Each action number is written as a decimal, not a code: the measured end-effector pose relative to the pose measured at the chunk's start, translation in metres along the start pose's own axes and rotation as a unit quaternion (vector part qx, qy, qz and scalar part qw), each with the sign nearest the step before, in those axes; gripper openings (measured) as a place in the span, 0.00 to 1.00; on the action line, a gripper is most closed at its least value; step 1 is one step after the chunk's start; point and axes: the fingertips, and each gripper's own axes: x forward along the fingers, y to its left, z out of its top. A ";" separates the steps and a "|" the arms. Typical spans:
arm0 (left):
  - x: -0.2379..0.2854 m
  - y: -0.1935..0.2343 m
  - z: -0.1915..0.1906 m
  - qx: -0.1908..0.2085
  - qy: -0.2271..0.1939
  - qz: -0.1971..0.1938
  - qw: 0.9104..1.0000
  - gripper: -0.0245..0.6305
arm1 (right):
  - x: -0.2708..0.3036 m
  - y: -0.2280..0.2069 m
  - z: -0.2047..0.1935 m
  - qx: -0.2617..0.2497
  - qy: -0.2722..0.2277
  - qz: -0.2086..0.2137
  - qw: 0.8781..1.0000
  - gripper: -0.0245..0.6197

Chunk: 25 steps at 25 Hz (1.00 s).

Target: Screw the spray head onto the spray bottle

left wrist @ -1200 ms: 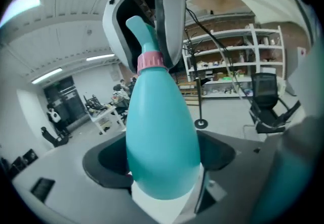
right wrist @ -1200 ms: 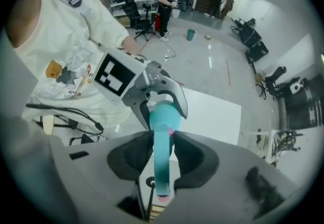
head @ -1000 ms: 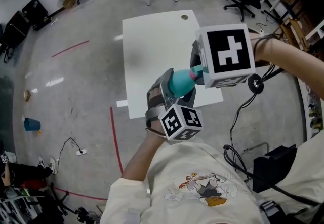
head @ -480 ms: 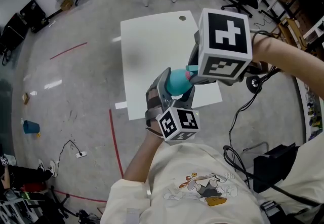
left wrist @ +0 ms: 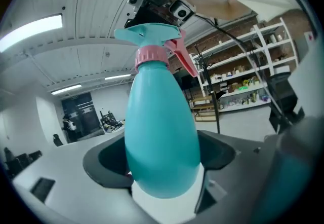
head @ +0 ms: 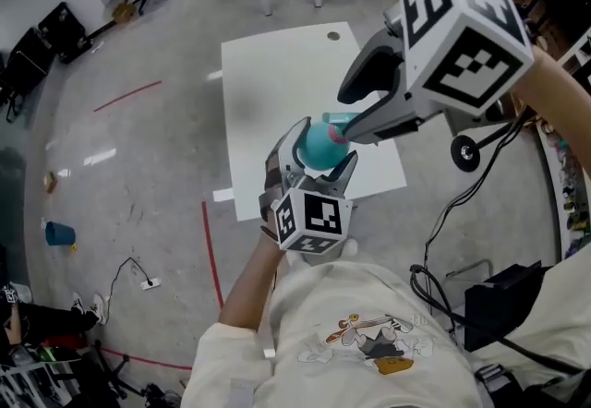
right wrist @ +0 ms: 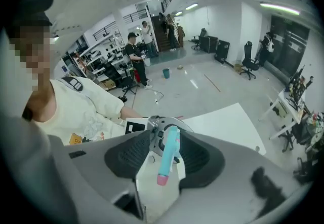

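Bright, even ceiling strip light [left wrist: 30, 33]; floor [head: 97, 155] glare; the 2 gripper views fisheye-warped, dark-cornered, foreground soft.

1. The bottle [left wrist: 162, 137] was teal.
2. The spray head [left wrist: 149, 33] was teal, with a pink collar [left wrist: 151, 56] and pink trigger [left wrist: 185, 61].
3. The marker cubes [head: 466, 23] bore black-and-white squares.
4. The table [head: 268, 92] was white.
5. The floor [head: 138, 166] was grey with red lines.
6. The shirt [head: 369, 305] was cream.

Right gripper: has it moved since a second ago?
Yes: against the white table the right gripper has lifted up-frame; its fingers have just been opening, spray head between them.
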 end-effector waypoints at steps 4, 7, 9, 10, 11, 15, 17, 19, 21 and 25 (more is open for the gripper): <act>-0.013 -0.016 0.013 -0.025 -0.054 -0.124 0.990 0.66 | -0.027 0.000 0.011 -0.044 -0.099 0.011 0.994 0.31; -0.034 -0.027 0.025 -0.025 -0.082 -0.217 0.972 0.66 | -0.047 0.008 0.015 -0.092 -0.197 0.038 0.975 0.30; -0.050 -0.031 0.033 -0.032 -0.100 -0.273 0.956 0.66 | -0.056 0.014 0.013 -0.131 -0.254 0.055 0.957 0.30; -0.057 -0.033 0.037 -0.036 -0.108 -0.299 0.947 0.66 | -0.058 0.016 0.011 -0.149 -0.278 0.062 0.947 0.31; -0.064 -0.035 0.040 -0.039 -0.116 -0.323 0.938 0.66 | -0.058 0.018 0.008 -0.162 -0.301 0.068 0.937 0.30; -0.095 -0.048 0.055 -0.043 -0.151 -0.412 0.897 0.66 | -0.037 0.032 0.000 -0.188 -0.362 0.098 0.908 0.30; -0.111 -0.056 0.061 -0.047 -0.160 -0.457 0.874 0.66 | -0.024 0.044 -0.001 -0.194 -0.385 0.119 0.894 0.30; -0.124 -0.064 0.063 -0.055 -0.160 -0.502 0.848 0.66 | -0.015 0.053 0.000 -0.195 -0.410 0.150 0.879 0.30; -0.136 -0.070 0.062 -0.057 -0.155 -0.543 0.823 0.66 | -0.009 0.061 0.003 -0.197 -0.426 0.185 0.864 0.30; -0.149 -0.082 0.051 -0.041 -0.131 -0.588 0.797 0.66 | 0.003 0.079 0.007 -0.191 -0.426 0.255 0.847 0.30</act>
